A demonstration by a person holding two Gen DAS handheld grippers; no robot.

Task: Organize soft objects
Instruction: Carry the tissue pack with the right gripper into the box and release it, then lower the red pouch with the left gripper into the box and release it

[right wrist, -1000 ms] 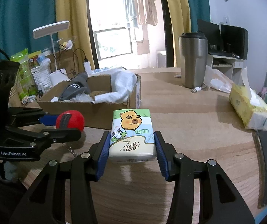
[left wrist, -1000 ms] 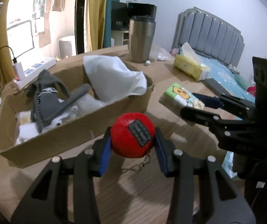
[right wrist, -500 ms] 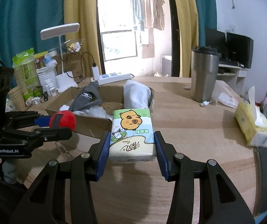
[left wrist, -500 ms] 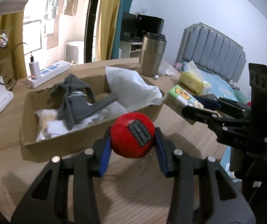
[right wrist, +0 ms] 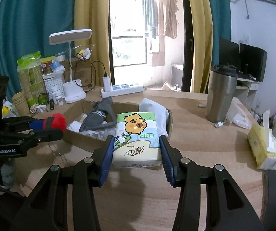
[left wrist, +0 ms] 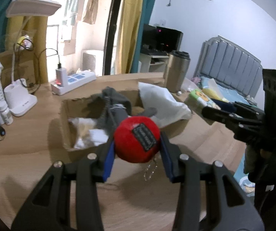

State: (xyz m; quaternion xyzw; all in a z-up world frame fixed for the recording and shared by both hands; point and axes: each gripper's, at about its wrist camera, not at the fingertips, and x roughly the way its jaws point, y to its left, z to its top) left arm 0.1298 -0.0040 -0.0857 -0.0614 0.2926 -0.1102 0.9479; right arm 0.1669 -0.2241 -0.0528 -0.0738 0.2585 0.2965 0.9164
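Both grippers have risen since a second ago, so the open brown cardboard box [left wrist: 99, 115] now sits lower and farther off in each view, with both loads unchanged in their grips.

Left wrist view: the left gripper [left wrist: 137, 154] is clenched on the round red plush ball with a dark woven label [left wrist: 137, 141], held above the wooden table [left wrist: 22, 154] just in front of the box; a short metal chain [left wrist: 149, 171] dangles under the ball; inside the box lie a grey knitted cloth [left wrist: 116, 104] and a white folded cloth [left wrist: 161, 104]; right of the box the right gripper [left wrist: 218, 109] carries the tissue pack.

Right wrist view: the right gripper [right wrist: 136, 152] is grasping the soft green-and-white tissue pack printed with a cartoon capybara [right wrist: 136, 134], held in front of the box's near wall [right wrist: 84, 140]; left of the box the left gripper [right wrist: 47, 126] holds the red ball [right wrist: 58, 121]; right of the box stand a steel travel tumbler [right wrist: 220, 96] and a yellow tissue box [right wrist: 263, 148].
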